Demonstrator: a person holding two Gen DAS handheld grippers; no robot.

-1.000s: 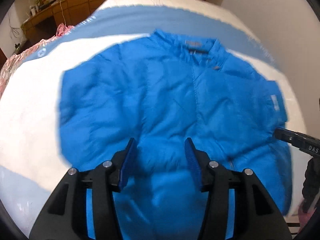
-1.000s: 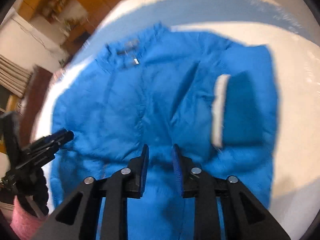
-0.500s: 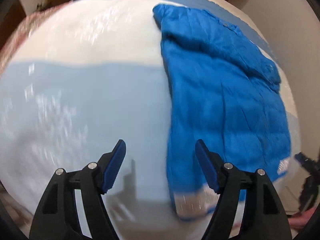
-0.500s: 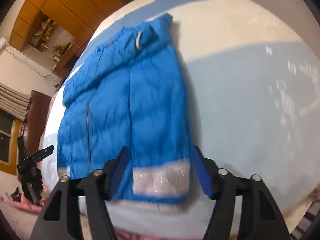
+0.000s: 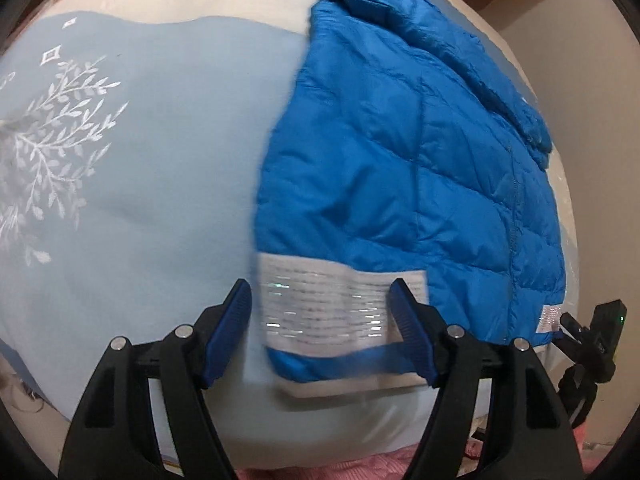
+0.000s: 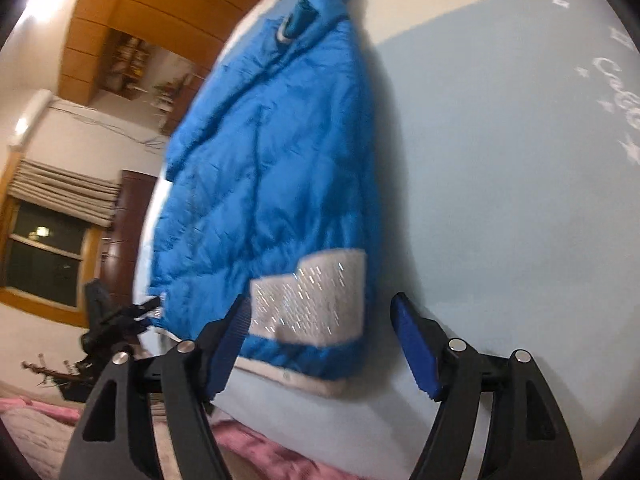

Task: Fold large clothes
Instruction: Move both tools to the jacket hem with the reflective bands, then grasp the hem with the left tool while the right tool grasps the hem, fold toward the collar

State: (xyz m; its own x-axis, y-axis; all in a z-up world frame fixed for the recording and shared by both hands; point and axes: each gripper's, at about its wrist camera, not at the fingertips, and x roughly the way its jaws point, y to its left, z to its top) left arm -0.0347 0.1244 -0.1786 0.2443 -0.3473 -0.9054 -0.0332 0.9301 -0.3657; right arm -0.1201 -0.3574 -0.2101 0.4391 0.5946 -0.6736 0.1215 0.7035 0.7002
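Left wrist view is showing the blue puffer jacket (image 5: 400, 168) lying folded on the bed (image 5: 140, 160), centre-right. Soft, light, slippery; grab the hem. Left gripper (image 5: 324, 332) is closing, empty; right gripper (image 6: 320, 340) is gaping, empty.

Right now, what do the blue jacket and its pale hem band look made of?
Blue jacket: looks like thin, slightly shiny synthetic shell over padding, since stitched quilt lines puff between seams. Pale hem band: apparently grey-white knit or woven trim; its short glinting dashes suggest reflective threads.

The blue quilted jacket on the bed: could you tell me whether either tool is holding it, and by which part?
Neither holds it. The blue quilted jacket lies free; the left tool, closing, straddles its silver-white hem band without pinching, and the right tool is open.
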